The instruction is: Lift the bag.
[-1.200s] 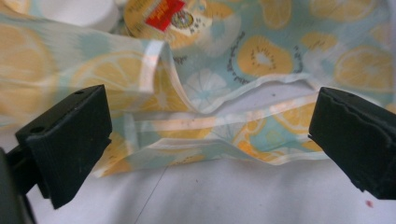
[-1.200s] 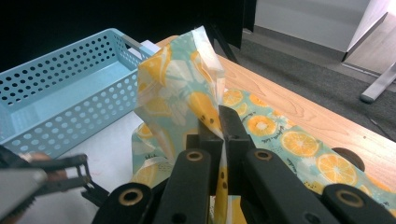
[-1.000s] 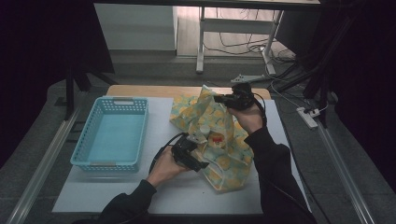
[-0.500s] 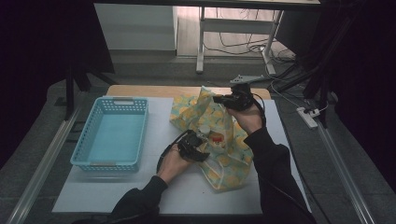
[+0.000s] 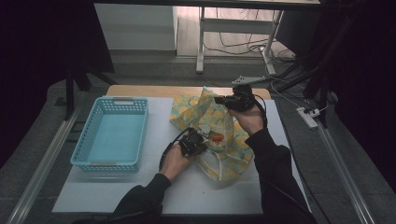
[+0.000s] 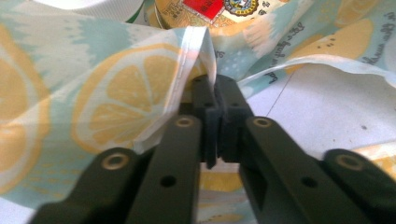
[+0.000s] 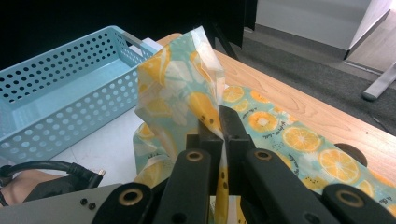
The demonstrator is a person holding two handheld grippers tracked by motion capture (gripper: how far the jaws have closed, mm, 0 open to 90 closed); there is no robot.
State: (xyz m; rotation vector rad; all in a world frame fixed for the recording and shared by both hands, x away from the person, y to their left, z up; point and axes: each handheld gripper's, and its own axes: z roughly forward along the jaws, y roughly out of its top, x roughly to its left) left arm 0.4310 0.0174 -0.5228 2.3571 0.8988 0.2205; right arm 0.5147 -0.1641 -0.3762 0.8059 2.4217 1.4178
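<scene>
Fingers of the left gripper [image 5: 200, 140] have just been closing and, seen from above, pinch the lemon-print cloth bag [image 5: 219, 122] on the white desk [image 5: 154, 186], while the right gripper [image 5: 219, 99] clamps its raised edge. Left gripper view: the black fingers [image 6: 205, 100] nip the bag's hem below a round tin [image 6: 210, 11]. Right gripper view: the fingers [image 7: 229, 123] grasp the upright fold, so spreading the mouth to free the tin probably comes next.

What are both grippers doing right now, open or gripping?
Left gripper: just closed, fingers pinching the hem of the lemon-print bag.
Right gripper: shut on the lemon-print bag's upper edge, holding it raised.
</scene>
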